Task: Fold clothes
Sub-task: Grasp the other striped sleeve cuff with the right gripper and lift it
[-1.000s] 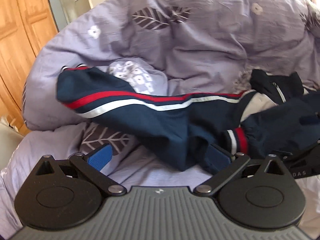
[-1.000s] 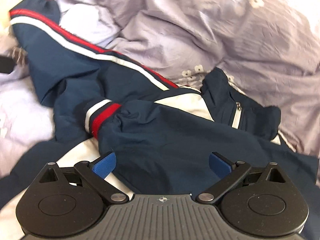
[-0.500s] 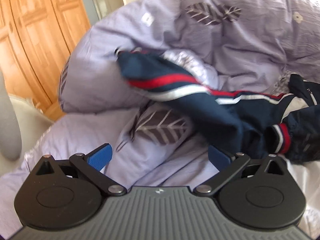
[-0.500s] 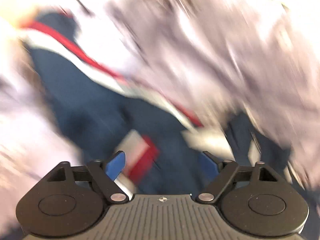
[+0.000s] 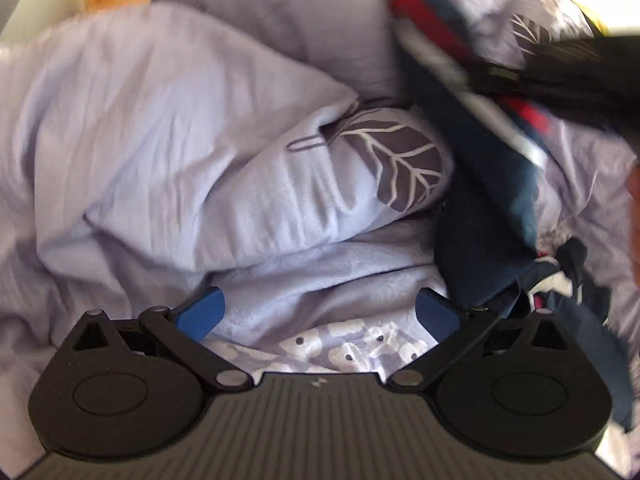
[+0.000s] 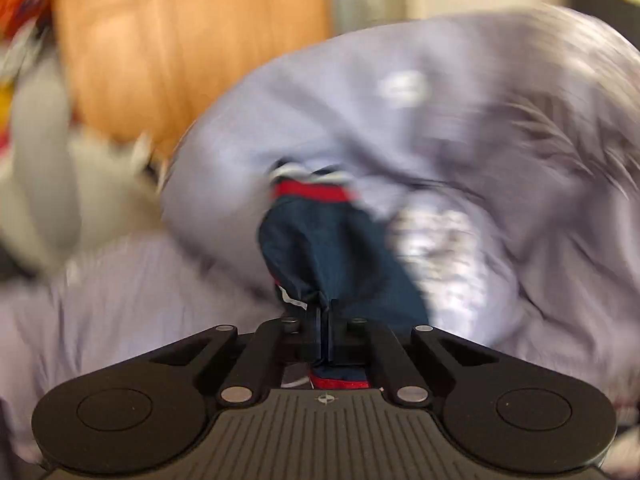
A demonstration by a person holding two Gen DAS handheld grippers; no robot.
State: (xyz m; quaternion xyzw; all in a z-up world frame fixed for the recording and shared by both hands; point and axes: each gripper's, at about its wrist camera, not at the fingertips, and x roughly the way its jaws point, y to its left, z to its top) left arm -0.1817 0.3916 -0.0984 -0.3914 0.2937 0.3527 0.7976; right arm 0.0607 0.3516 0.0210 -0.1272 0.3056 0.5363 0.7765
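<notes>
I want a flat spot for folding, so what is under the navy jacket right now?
The navy jacket lies on the rumpled lilac duvet, beside its leaf print. The right gripper pinches one sleeve. What lies beneath the duvet is covered.

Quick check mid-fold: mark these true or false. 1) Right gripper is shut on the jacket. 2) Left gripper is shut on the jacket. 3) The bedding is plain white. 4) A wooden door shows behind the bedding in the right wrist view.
1) True: the right gripper is shut on the navy jacket, fabric pinched between its fingers.
2) False: the left gripper is open and holds nothing; its blue fingers stand apart over the bedding.
3) False: the bedding is lilac with dark leaf prints and white flowers.
4) True: an orange-brown wooden door shows, blurred.
</notes>
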